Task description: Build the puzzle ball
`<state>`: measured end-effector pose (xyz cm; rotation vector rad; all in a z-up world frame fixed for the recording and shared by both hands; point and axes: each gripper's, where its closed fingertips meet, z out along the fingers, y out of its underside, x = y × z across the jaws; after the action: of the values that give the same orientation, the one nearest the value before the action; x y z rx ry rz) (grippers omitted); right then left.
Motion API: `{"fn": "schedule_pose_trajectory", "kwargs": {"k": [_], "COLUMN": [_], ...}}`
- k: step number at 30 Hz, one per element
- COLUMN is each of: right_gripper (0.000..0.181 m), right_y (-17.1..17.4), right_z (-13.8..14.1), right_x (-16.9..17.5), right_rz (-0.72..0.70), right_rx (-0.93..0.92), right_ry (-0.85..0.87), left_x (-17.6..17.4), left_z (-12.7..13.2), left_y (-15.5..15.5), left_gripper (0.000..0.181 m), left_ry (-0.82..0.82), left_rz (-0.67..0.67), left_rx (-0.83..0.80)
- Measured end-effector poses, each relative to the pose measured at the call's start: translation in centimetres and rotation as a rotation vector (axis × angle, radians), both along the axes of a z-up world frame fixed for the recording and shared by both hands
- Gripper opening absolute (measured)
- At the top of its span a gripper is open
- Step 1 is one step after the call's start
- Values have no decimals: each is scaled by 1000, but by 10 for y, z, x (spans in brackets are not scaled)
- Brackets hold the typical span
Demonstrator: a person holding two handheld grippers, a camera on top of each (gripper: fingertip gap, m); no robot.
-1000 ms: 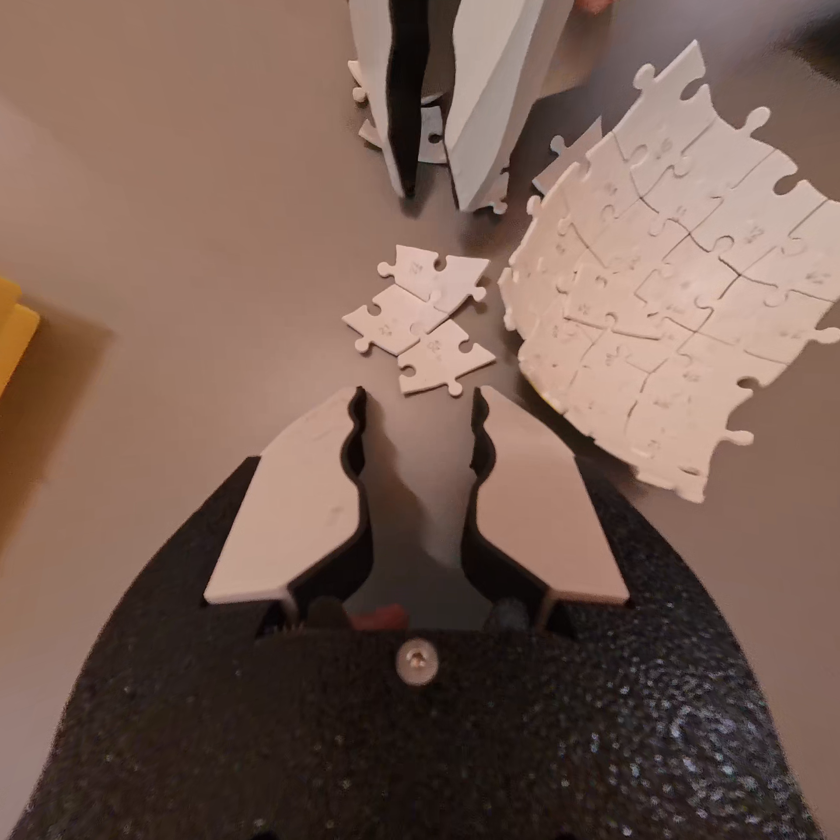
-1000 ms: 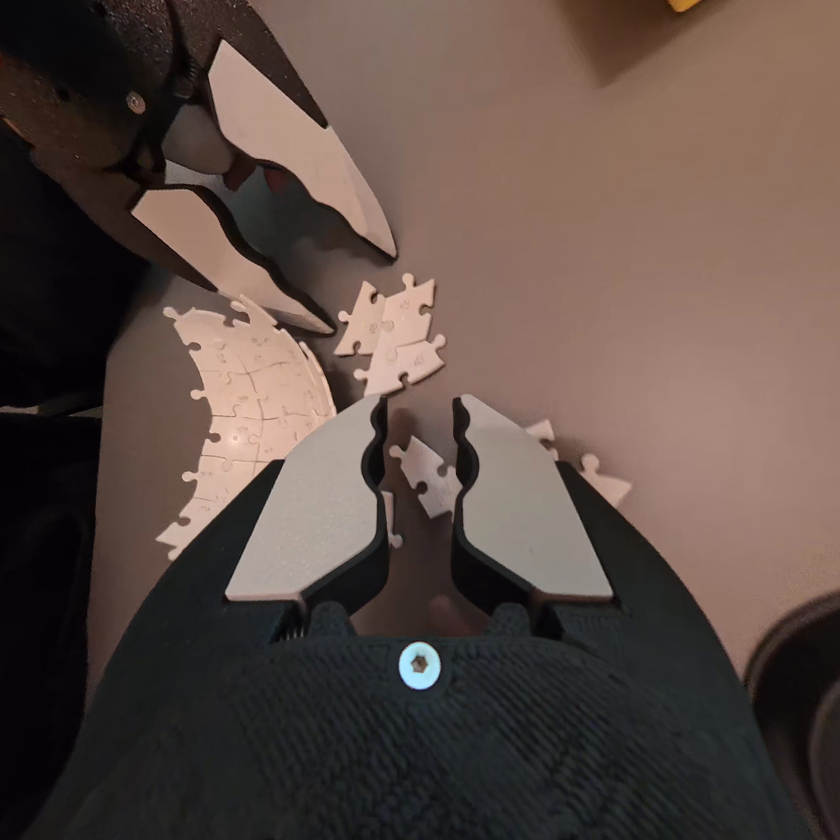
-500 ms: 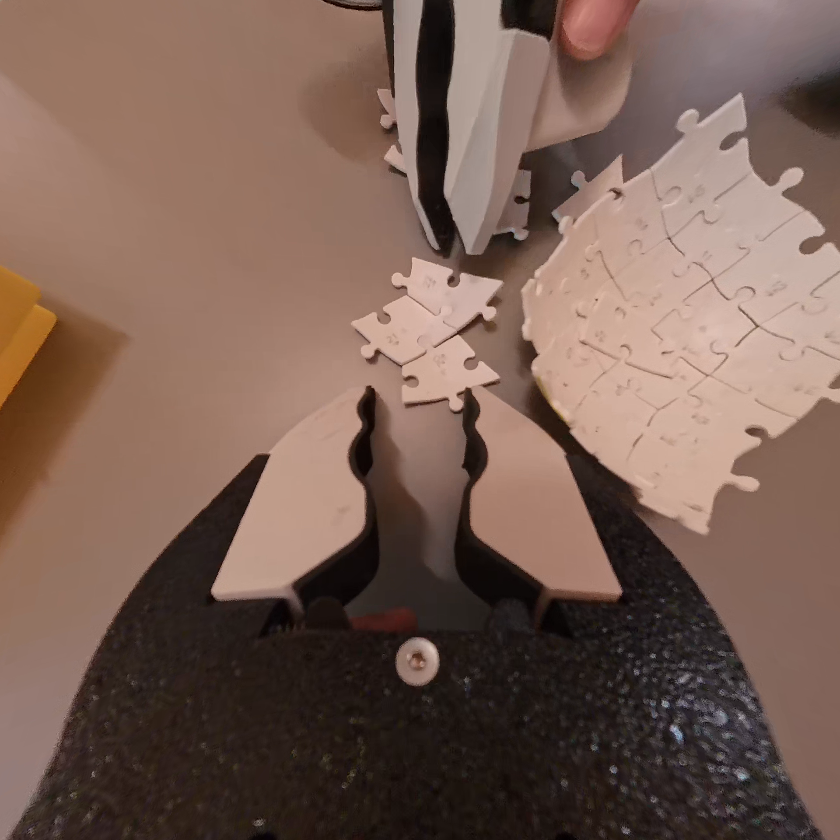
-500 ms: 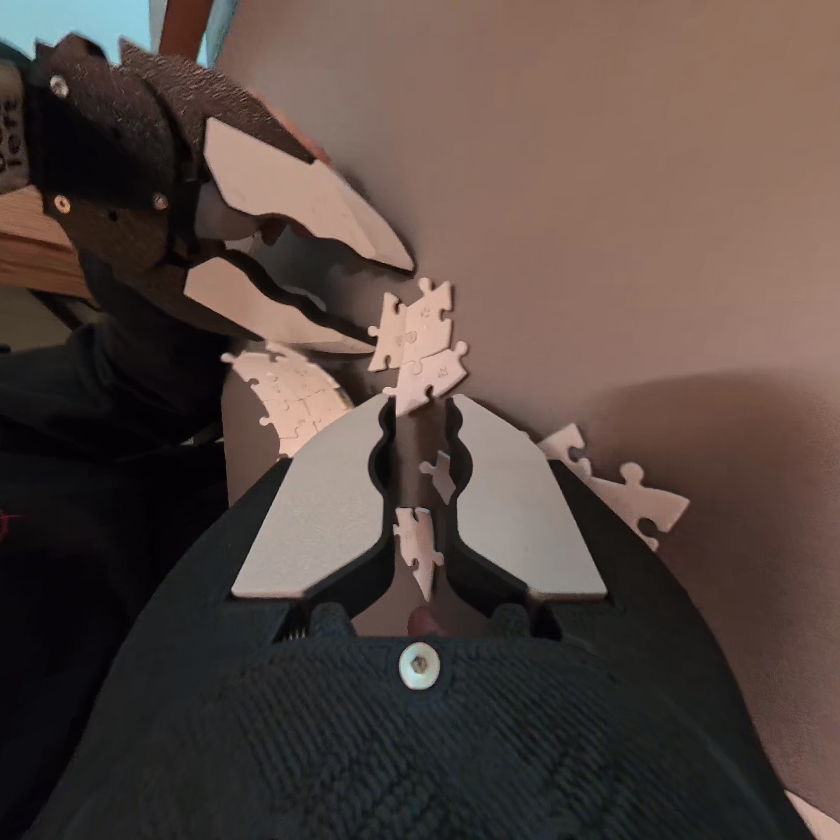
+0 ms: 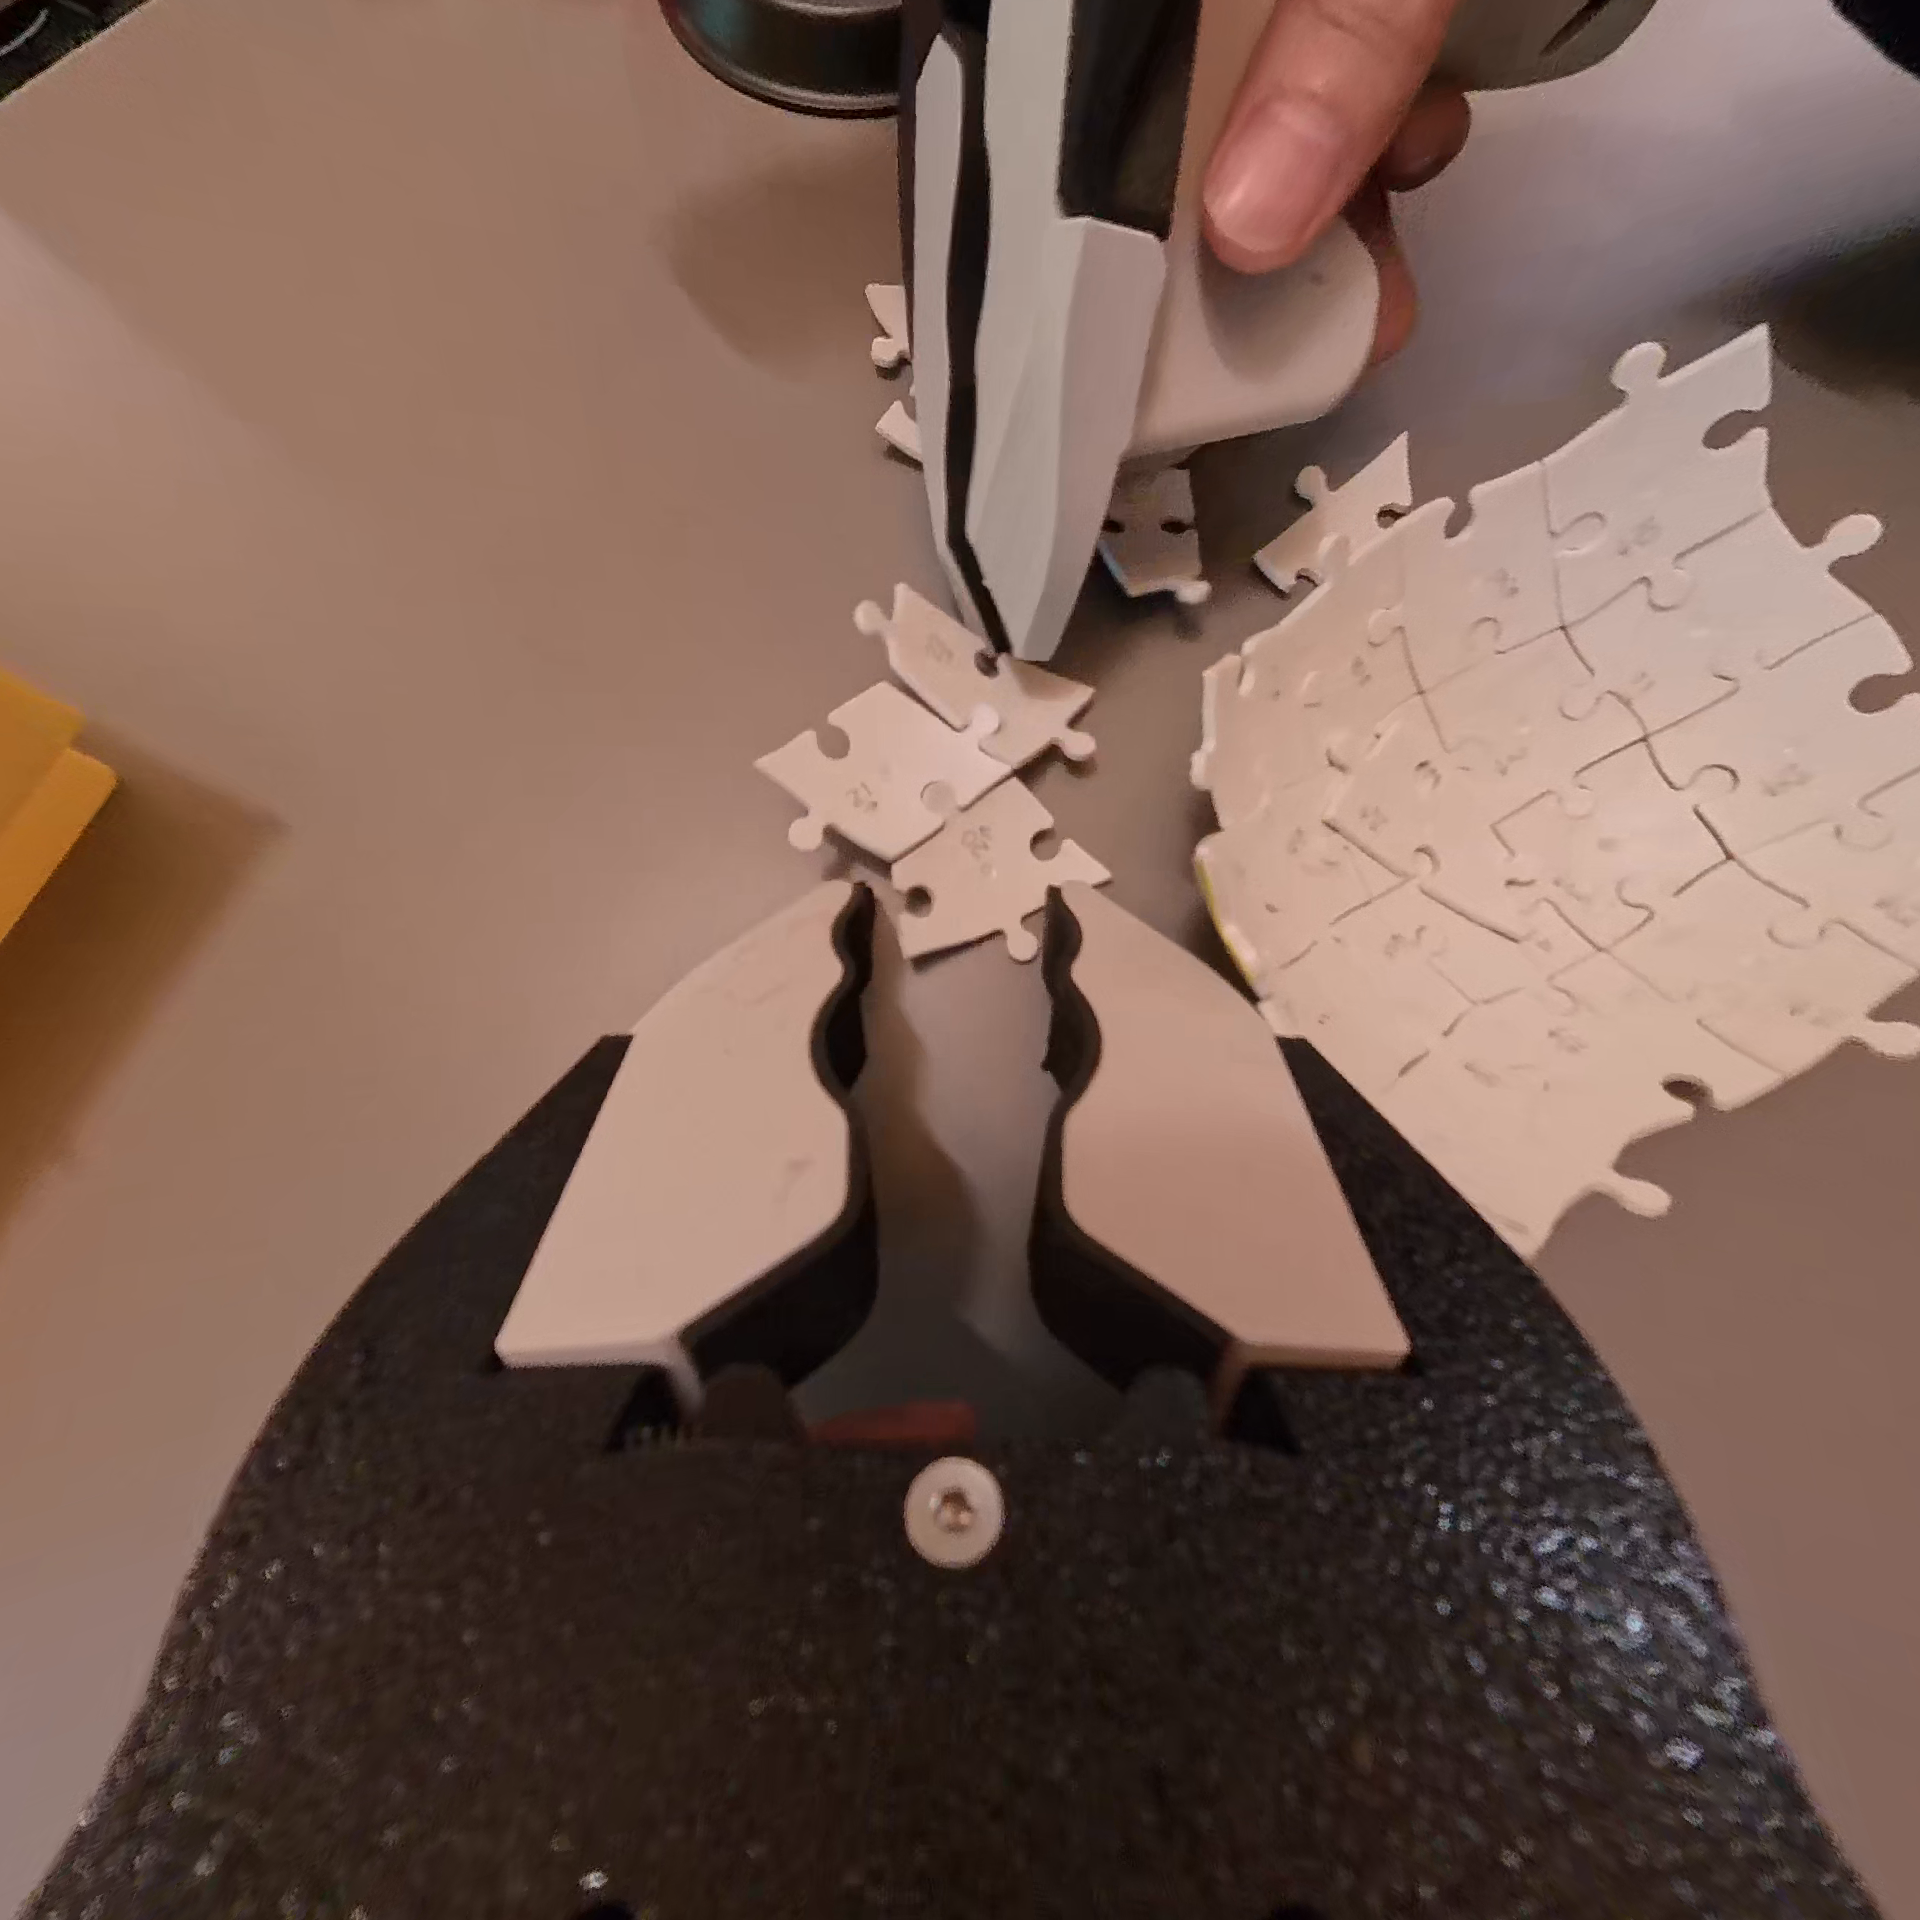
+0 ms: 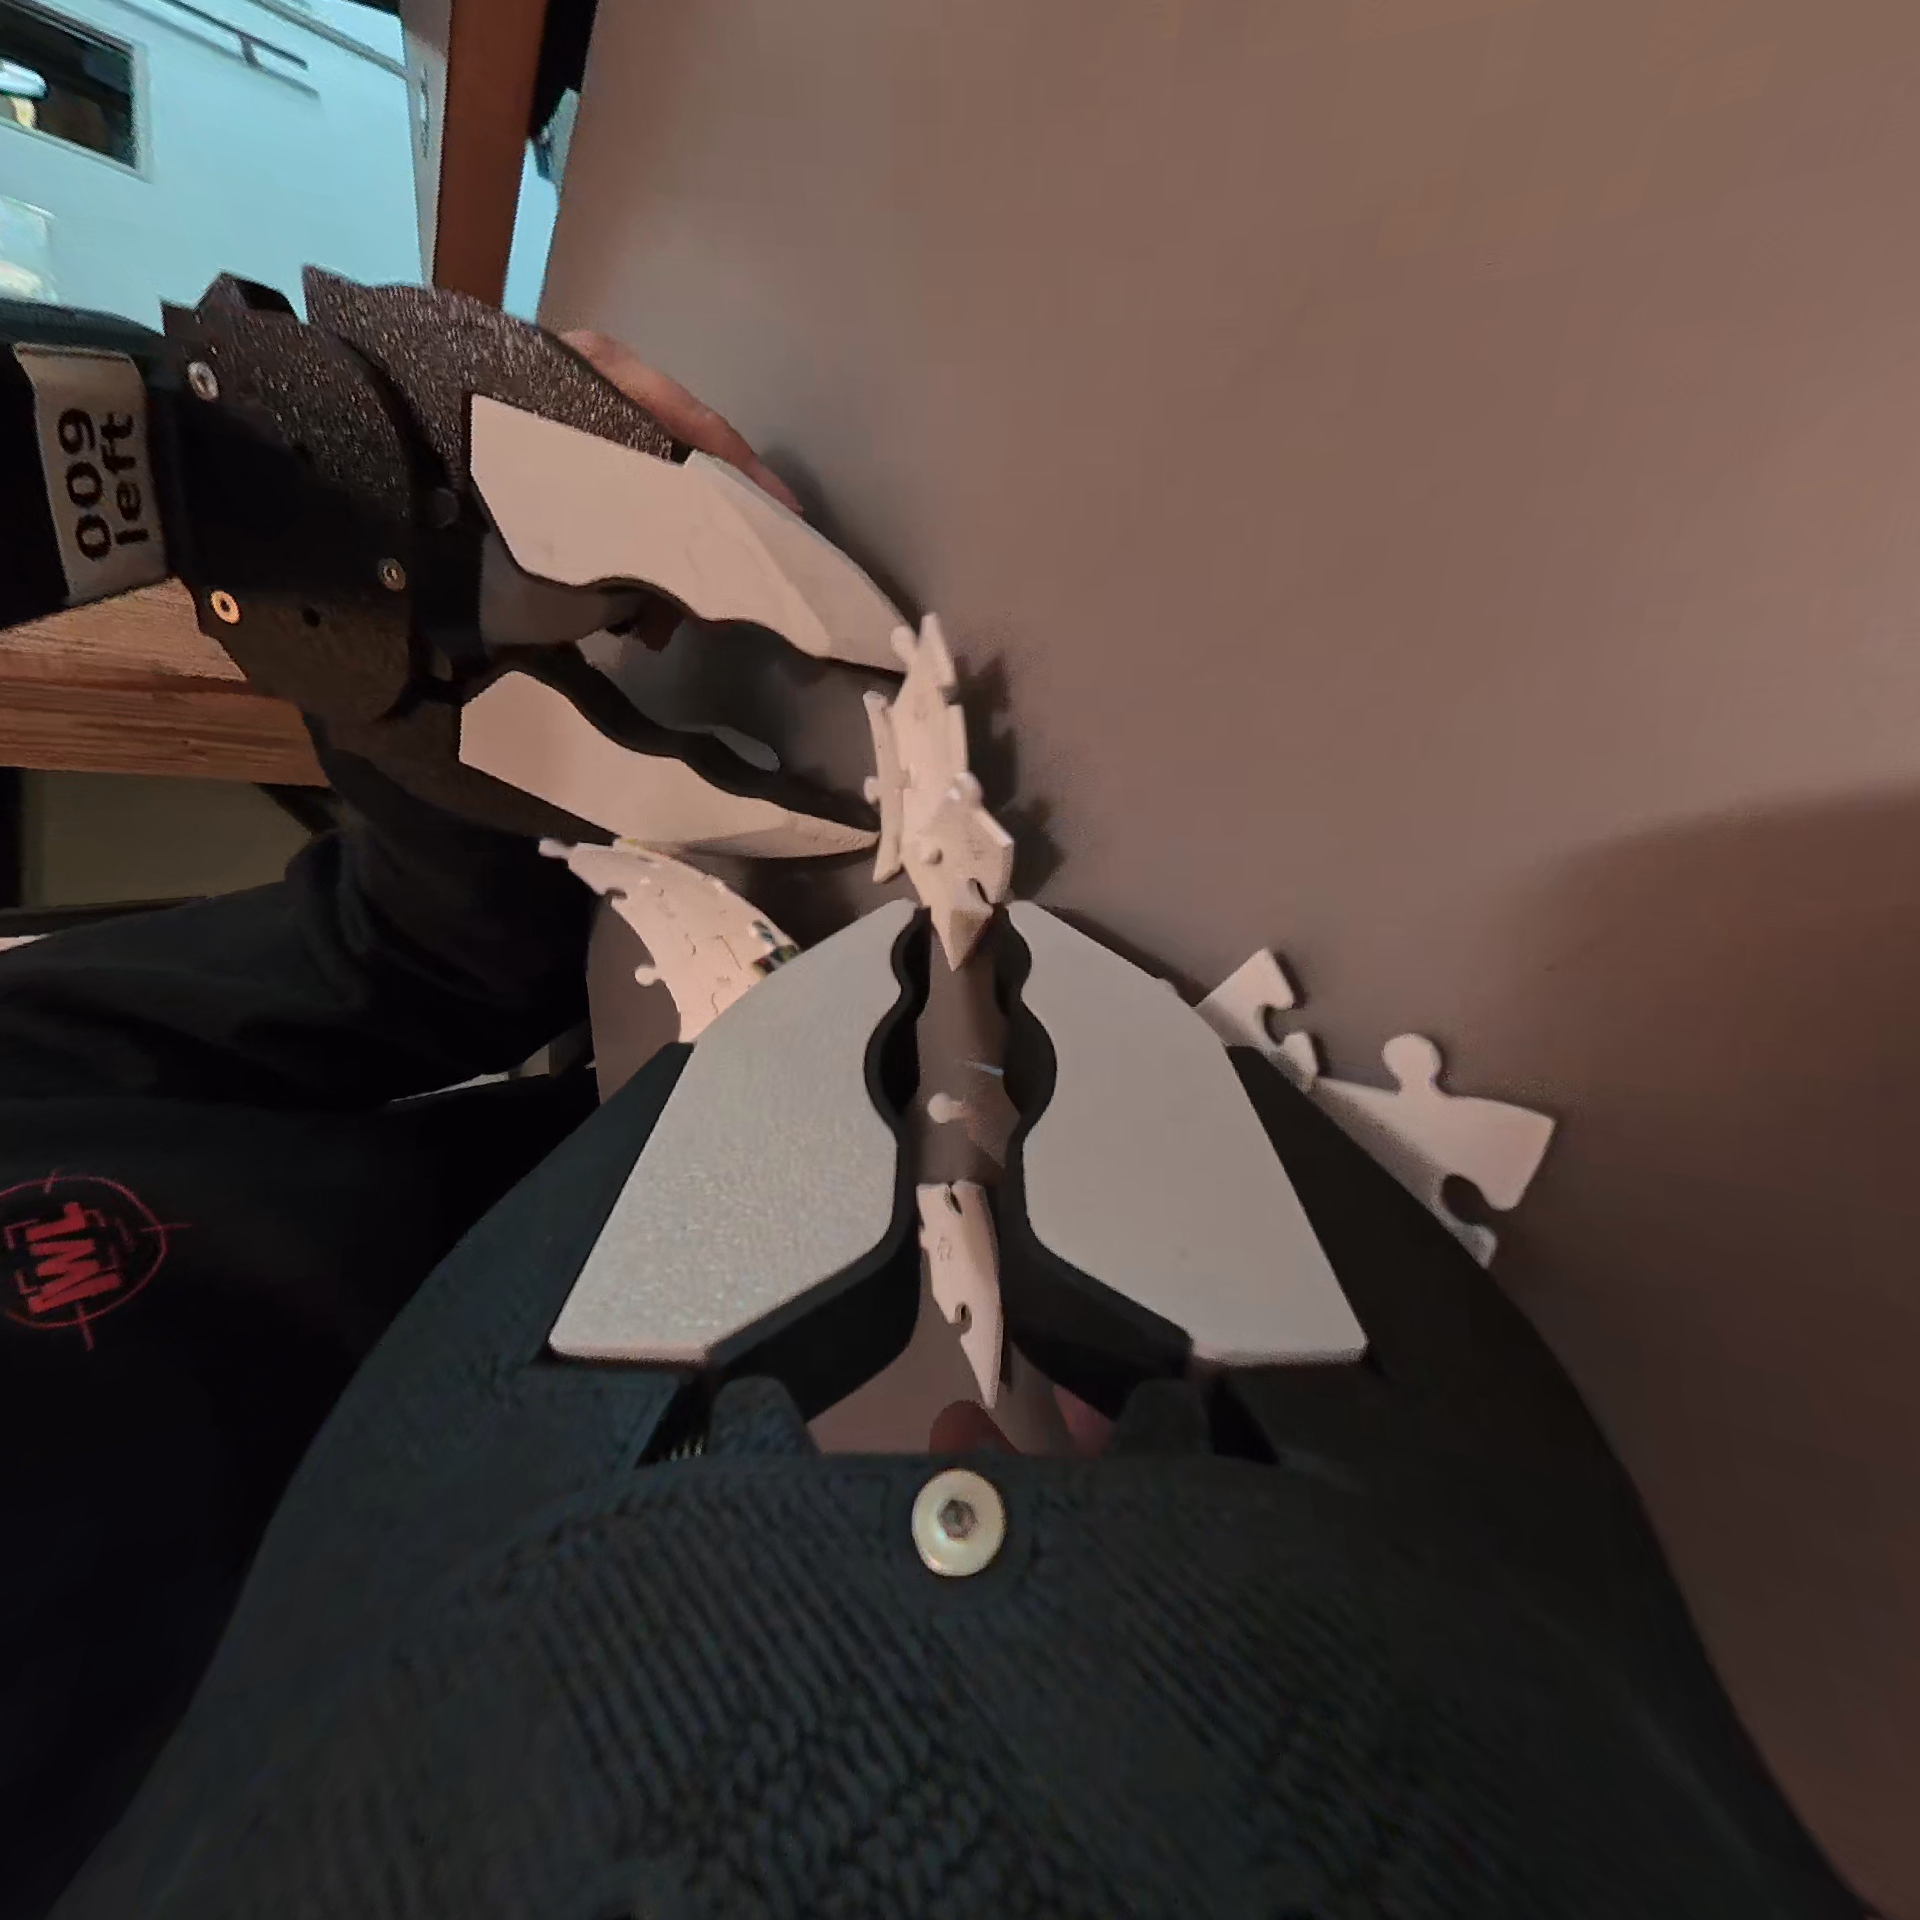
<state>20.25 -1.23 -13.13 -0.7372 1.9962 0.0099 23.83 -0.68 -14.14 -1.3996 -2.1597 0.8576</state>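
Note:
A small cluster of joined white puzzle pieces (image 5: 894, 779) lies on the grey table (image 5: 416, 416). It also shows in the right wrist view (image 6: 935, 790). My left gripper (image 5: 961, 914) is open, and the cluster's near piece lies between its fingertips. My right gripper (image 6: 956, 920) is almost closed, and its tips pinch the cluster's far corner. In the left wrist view it (image 5: 997, 639) comes down from above. The large curved assembled section (image 5: 1558, 810) lies to the right of the cluster, apart from it.
Loose white pieces (image 5: 1340, 509) lie behind the right gripper, and more (image 6: 1434, 1132) lie beside and under it. A yellow object (image 5: 42, 821) sits at the left edge. A dark round container (image 5: 790, 62) stands at the back. A hand (image 5: 1299, 135) holds the right gripper. My right fingertips sit around 4 cm from my left ones. The large curved assembled section (image 5: 1558, 810) is about equally far from each gripper, around 9 cm.
Both grippers have moved in on the small cluster from opposite sides. The right gripper tilted steeply and narrowed onto the far corner. The left gripper's gap narrowed around the near piece.

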Motion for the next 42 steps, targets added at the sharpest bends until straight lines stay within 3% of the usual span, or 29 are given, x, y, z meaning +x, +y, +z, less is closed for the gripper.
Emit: {"fn": "schedule_pose_trajectory", "kwargs": {"k": [21, 25, 33, 37, 39, 42], "right_gripper": [14, 17, 23, 25, 23, 6], "right_y": [-18, -28, -14, -8, -6, -8], "right_z": [5, 10, 2, 3, 2, -4], "right_x": [5, 7, 22, 27, 27, 23], "right_rz": [-29, -32, 237, 292, 312, 357], "right_rx": [-139, -253, -526, -563, -583, -651], "right_ry": [-19, -12, 7, -30, -35, 15], "left_x": [0, 0, -1, 2, 5, 9], "left_z": [0, 0, 3, 5, 6, 11], "left_y": [1, 0, 1, -2, -6, -11], "left_gripper": [32, 32, 35, 42, 47, 51], "left_ry": [3, 3, 37, 71, 92, 146], "left_rz": [-3, -3, 4, 35, 73, 112], "left_rx": [5, 5, 33, 63, 81, 115]}}
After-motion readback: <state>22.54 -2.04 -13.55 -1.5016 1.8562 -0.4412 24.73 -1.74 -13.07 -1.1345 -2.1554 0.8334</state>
